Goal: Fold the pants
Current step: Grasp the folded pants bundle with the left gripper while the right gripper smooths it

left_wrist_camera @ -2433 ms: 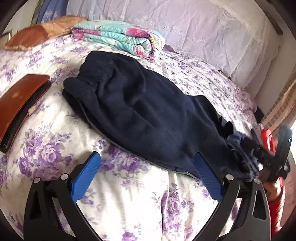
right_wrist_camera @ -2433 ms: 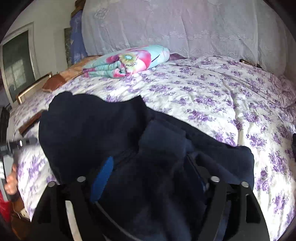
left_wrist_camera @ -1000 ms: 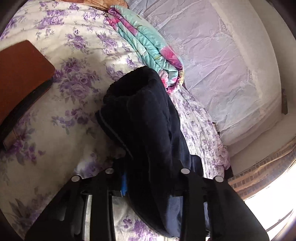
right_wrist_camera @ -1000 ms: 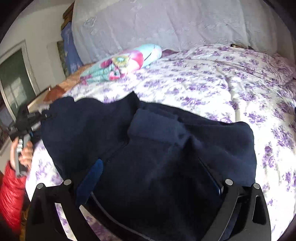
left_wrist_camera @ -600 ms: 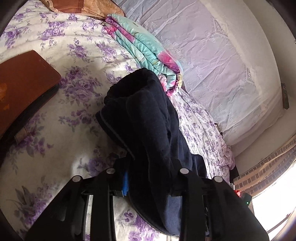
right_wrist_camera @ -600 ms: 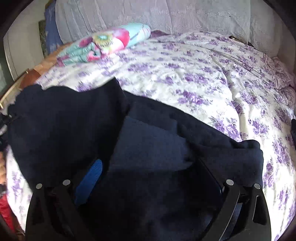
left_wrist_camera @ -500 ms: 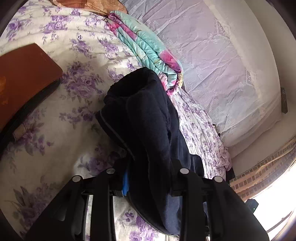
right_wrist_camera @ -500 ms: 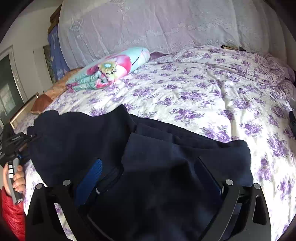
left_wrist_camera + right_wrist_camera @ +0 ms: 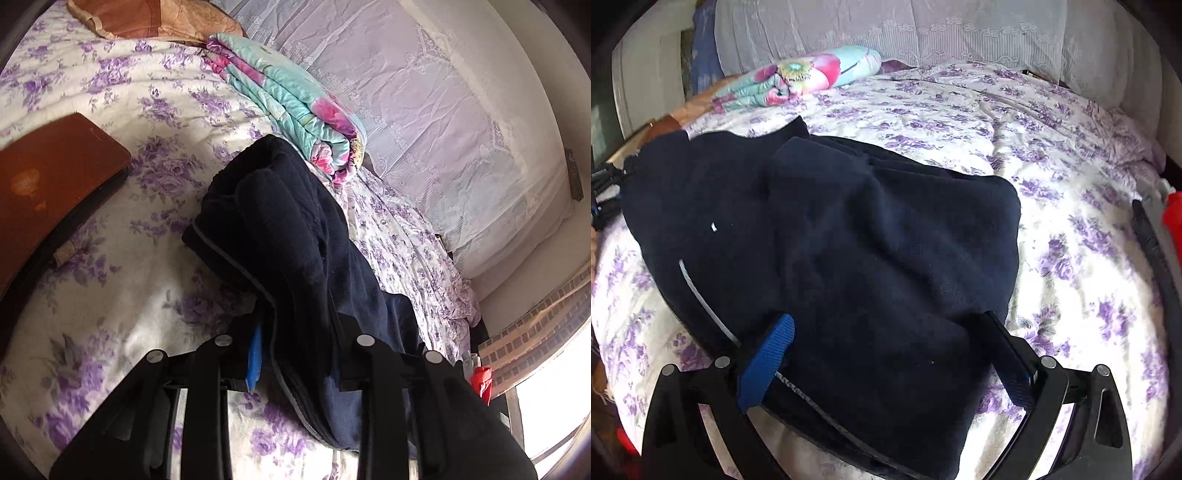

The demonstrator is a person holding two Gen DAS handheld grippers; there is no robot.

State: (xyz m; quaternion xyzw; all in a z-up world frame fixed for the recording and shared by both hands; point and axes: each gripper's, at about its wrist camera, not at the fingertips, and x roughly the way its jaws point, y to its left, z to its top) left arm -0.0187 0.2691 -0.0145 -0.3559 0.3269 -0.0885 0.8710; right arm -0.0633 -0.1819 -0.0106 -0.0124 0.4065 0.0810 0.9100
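L gripper (image 9: 295, 354): jaws drawn close together, clamped on a bunched edge of the navy fleece pants (image 9: 295, 236). Blue pad (image 9: 255, 354) of one finger shows just left of the cloth; other pad hidden behind fabric. From the clamp the pants run up and away in a thick ridge, grey piping along the near edge.

R gripper (image 9: 882, 354): jaws spread wide, pants (image 9: 868, 251) lying between and over them. Blue pad (image 9: 766, 369) on the left side touches the cloth edge by the grey piping; right-side pad mostly under the fabric. Not pinching, as far as R wrist view shows.

Pants location: on the bed, on the purple-floral sheet (image 9: 1052, 155), near its front edge. R wrist view shows them doubled, one layer lying over another, top layer w/ a rounded corner at right. Small white speck on the left part.

Around: folded floral quilt (image 9: 295, 99), teal/pink, just beyond far end of the pants, near the white lace pillows (image 9: 443, 110) at the head. Brown cushion (image 9: 147, 18) past the quilt. Brown flat case (image 9: 48, 184) w/ dark edge lies on the sheet left of the pants, apart from them. Red item (image 9: 482, 380) at right edge by the window, too small to ID.
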